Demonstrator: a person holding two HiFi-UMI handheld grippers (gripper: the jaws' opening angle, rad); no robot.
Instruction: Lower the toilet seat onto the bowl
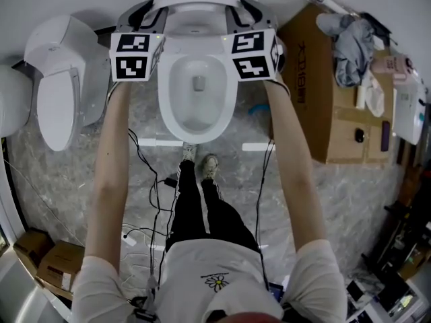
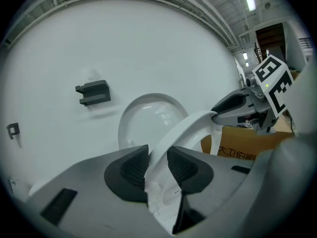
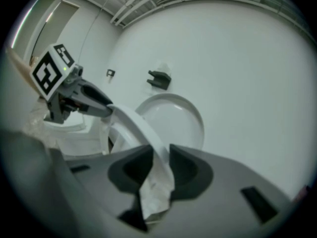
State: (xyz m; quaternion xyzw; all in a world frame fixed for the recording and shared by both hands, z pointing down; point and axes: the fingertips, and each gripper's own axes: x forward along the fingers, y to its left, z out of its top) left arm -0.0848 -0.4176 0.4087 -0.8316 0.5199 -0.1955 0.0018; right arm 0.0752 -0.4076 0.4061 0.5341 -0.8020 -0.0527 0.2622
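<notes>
In the head view a white toilet bowl (image 1: 166, 106) stands against the wall. Its seat (image 1: 195, 4) is a white ring raised off the rim, with the lid (image 2: 147, 112) upright behind it. My left gripper (image 1: 145, 13) grips the seat's left side and my right gripper (image 1: 245, 12) its right side. In the left gripper view the seat (image 2: 184, 127) runs between the dark pads, which press on it at my left gripper (image 2: 157, 163). The right gripper view shows the same: seat (image 3: 134, 124) clamped at my right gripper (image 3: 161, 165), with white wrapping hanging below.
A second white toilet (image 1: 60, 96) sits at the left. A cardboard box (image 1: 316, 93) with cloth and small items stands at the right. Cables (image 1: 153, 194) trail over the marble floor by the person's feet (image 1: 202, 167). A dark bracket (image 2: 93, 93) is on the wall.
</notes>
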